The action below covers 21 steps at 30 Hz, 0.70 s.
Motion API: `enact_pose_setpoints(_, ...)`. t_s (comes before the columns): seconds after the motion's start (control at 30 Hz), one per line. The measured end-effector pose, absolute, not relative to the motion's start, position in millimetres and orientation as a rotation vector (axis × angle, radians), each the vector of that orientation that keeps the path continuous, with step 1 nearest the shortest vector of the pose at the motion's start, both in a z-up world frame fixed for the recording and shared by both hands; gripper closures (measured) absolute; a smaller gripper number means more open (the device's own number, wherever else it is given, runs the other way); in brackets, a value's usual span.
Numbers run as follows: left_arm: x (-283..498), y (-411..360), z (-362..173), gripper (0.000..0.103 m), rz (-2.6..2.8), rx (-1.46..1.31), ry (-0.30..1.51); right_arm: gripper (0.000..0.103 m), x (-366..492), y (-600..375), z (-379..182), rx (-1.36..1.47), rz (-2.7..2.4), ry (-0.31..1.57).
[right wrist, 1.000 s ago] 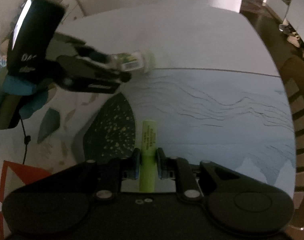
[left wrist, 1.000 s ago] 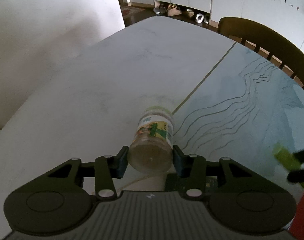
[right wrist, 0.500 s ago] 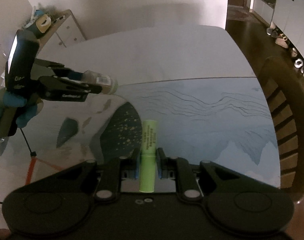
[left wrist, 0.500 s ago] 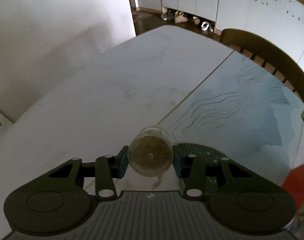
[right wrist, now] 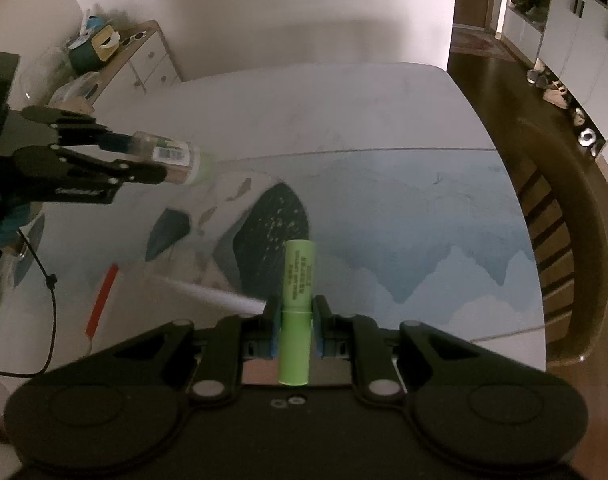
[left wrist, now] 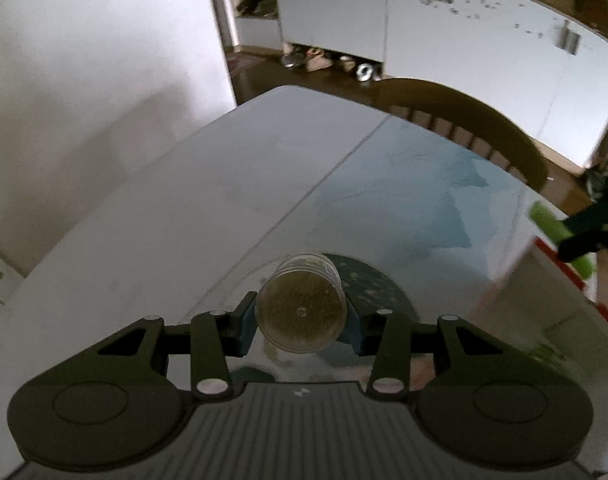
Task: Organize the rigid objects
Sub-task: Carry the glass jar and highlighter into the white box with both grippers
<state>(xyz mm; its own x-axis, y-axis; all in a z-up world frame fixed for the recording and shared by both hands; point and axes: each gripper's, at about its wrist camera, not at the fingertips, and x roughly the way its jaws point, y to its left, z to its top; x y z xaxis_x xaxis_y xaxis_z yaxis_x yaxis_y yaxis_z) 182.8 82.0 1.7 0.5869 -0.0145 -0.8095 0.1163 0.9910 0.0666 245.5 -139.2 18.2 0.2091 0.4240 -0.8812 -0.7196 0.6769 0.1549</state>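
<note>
My left gripper point(left wrist: 301, 316) is shut on a small clear jar point(left wrist: 301, 312) with a pale green lid, held lengthwise above the table; I see its round bottom. The jar also shows in the right wrist view point(right wrist: 171, 156), sticking out of the left gripper point(right wrist: 143, 160). My right gripper point(right wrist: 297, 328) is shut on a light green tube point(right wrist: 297, 300) pointing forward, held above the patterned mat point(right wrist: 384, 220). The tube also shows blurred in the left wrist view point(left wrist: 560, 236) at the right edge.
A white table point(left wrist: 163, 220) carries a blue mat with a dark whale print. A wooden chair point(right wrist: 576, 216) stands at the table's right side. A red-edged white box point(left wrist: 544, 280) sits at right. A cabinet point(right wrist: 143, 60) with clutter stands by the wall.
Both grippers have risen away from the table with their objects still held. The left gripper tilted up so the room beyond the table shows.
</note>
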Motion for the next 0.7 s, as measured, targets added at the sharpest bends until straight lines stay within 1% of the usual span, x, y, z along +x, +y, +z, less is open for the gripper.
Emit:
enact_pose_setpoints(0.17,154.4,58.5,16.7,0.06,-0.156,0.136,0.923,0.088,224.4,-146.4,18.3,-0.32,0.802,1.096)
enact_pose_setpoints(0.33,131.6,31.9,16.7,0.06,-0.24,0.146,0.931,0.088,208.1,-151.3,11.7,-0.32,0.795,1.108)
enact_pose_setpoints(0.7,107.7,-9.2,-41.1,0.06,-0.371,0.127,1.062,0.088,169.5,-151.6,-45.1,-0.38,0.769,1.202)
